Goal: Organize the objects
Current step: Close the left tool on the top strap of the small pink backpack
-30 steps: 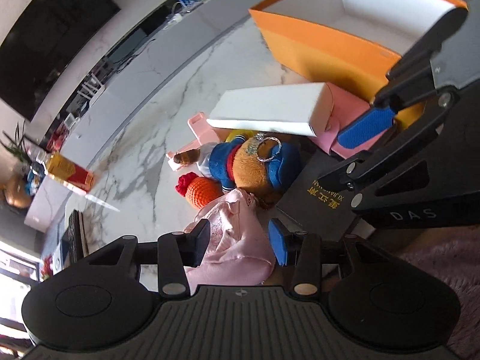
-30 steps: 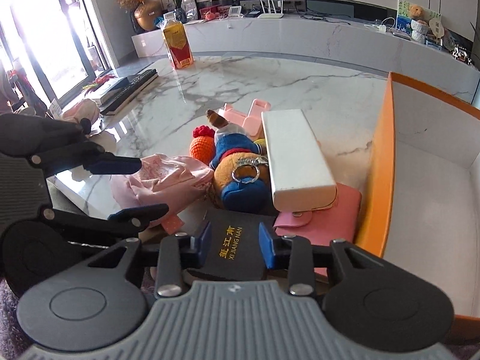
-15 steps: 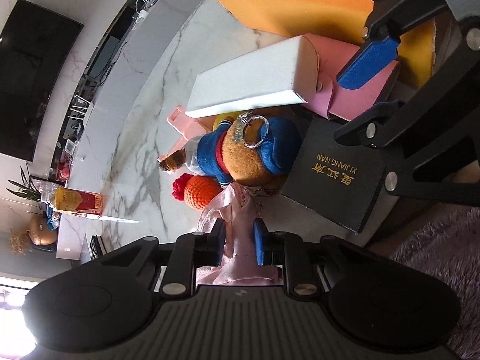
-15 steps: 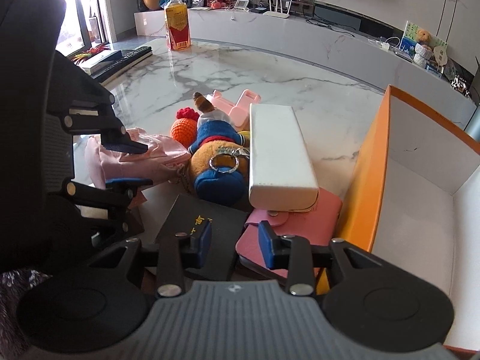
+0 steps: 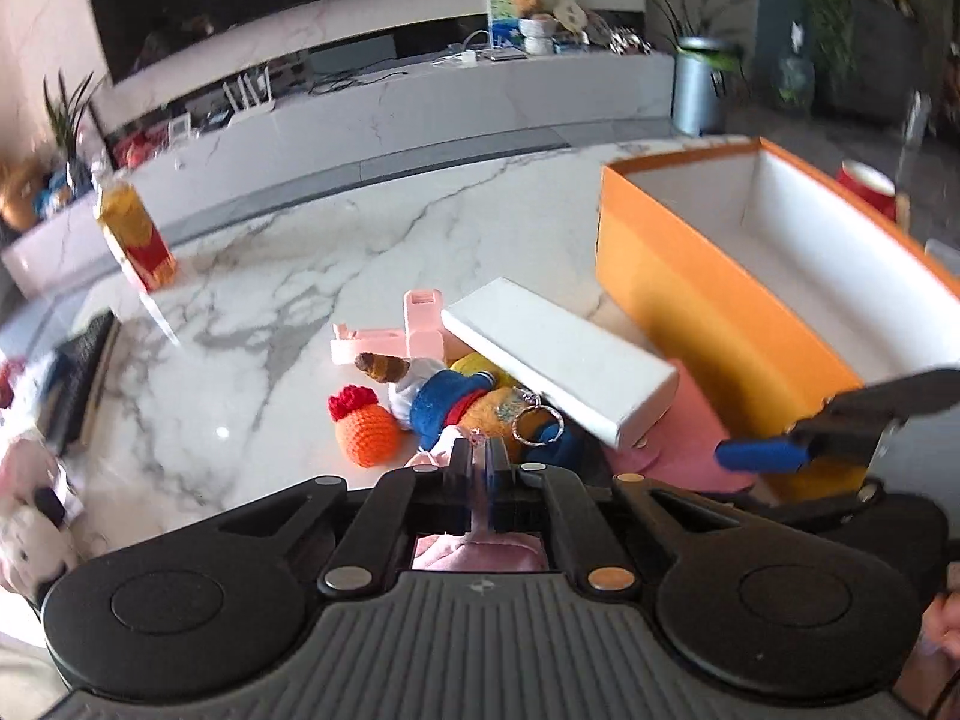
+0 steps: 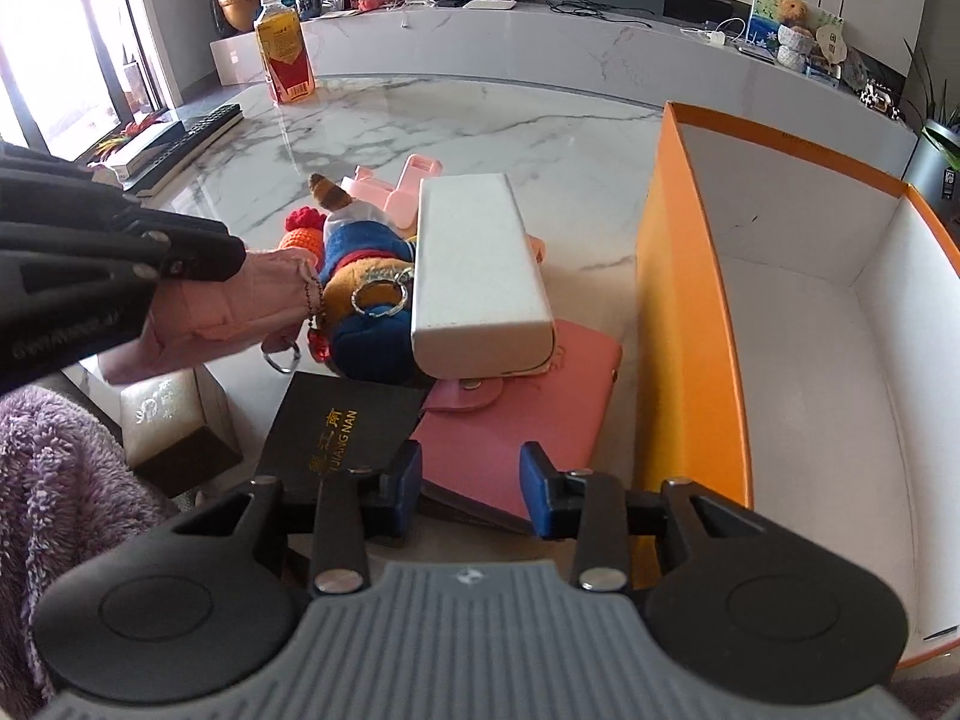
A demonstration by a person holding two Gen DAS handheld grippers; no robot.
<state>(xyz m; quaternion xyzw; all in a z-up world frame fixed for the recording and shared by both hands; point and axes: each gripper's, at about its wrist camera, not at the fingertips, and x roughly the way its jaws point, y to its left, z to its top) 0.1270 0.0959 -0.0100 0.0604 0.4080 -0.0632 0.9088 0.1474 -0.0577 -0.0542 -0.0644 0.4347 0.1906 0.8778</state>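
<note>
My left gripper is shut on a pink cloth pouch, lifted off the marble table at the pile's left; the pouch also shows under its fingers. My right gripper is open over the pink wallet, beside a black booklet. A white box lies on a plush toy and the wallet. An orange crochet ball and a pink stand lie behind. The orange storage box stands open to the right.
A drink bottle stands at the table's far left. A keyboard and remote lie at the left edge. A small box and purple fluffy fabric sit below the near table edge.
My left gripper closed on the pink pouch and lifted it, swinging level toward the room. My right gripper stayed open and edged forward over the wallet.
</note>
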